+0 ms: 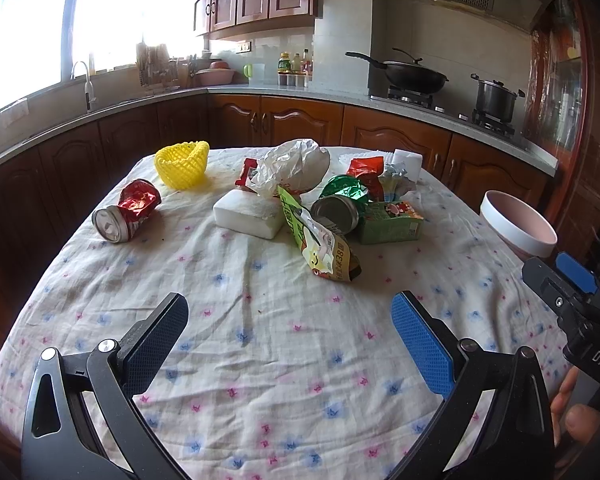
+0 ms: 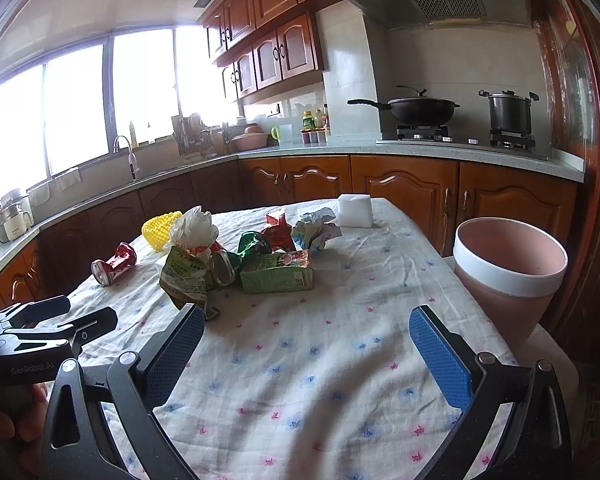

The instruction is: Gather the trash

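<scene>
Trash lies on the flowered tablecloth [image 1: 260, 360]: a crushed red can [image 1: 126, 212] at the left, a yellow foam net [image 1: 182, 164], a white foam block [image 1: 248, 214], a crumpled white plastic bag [image 1: 292, 164], a green snack pouch [image 1: 320, 240], a crushed green can [image 1: 340, 204] and a green carton [image 1: 392, 222]. A pink bin [image 2: 508, 272] with a white rim stands at the table's right edge. My left gripper [image 1: 290, 326] is open and empty over the near cloth. My right gripper [image 2: 306, 344] is open and empty, with the pile [image 2: 240, 260] ahead to its left.
A white block [image 2: 354, 210] sits at the table's far end beside red wrappers [image 2: 278, 226]. Kitchen counter, wooden cabinets, a wok [image 2: 416, 110] and a pot [image 2: 508, 112] on the stove stand behind. The other gripper shows at each view's edge [image 1: 572, 300].
</scene>
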### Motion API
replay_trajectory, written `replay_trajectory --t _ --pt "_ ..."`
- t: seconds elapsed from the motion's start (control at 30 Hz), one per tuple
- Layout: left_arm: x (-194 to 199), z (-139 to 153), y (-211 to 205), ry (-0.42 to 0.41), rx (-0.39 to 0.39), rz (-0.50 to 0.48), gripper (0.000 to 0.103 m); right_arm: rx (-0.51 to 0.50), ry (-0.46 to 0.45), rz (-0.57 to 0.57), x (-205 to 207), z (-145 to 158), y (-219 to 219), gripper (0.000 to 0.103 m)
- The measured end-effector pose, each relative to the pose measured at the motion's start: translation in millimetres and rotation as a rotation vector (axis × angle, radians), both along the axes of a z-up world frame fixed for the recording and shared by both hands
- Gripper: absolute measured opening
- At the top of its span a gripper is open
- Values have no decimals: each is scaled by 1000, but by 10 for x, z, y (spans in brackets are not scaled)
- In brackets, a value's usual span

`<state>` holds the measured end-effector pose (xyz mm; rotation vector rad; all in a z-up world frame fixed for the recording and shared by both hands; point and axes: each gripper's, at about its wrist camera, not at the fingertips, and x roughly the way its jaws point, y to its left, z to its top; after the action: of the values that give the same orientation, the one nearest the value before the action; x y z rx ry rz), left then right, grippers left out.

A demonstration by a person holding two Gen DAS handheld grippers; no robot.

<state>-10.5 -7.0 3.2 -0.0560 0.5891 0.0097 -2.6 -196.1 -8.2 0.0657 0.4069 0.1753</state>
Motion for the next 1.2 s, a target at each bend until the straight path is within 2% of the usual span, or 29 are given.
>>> replay_trajectory --t 0.7,1.2 --pt "128 -18 44 20 -26 -2 103 32 23 14 73 45 -7 103" --pt "582 240 308 34 -53 -4 103 87 85 63 515 175 -73 103"
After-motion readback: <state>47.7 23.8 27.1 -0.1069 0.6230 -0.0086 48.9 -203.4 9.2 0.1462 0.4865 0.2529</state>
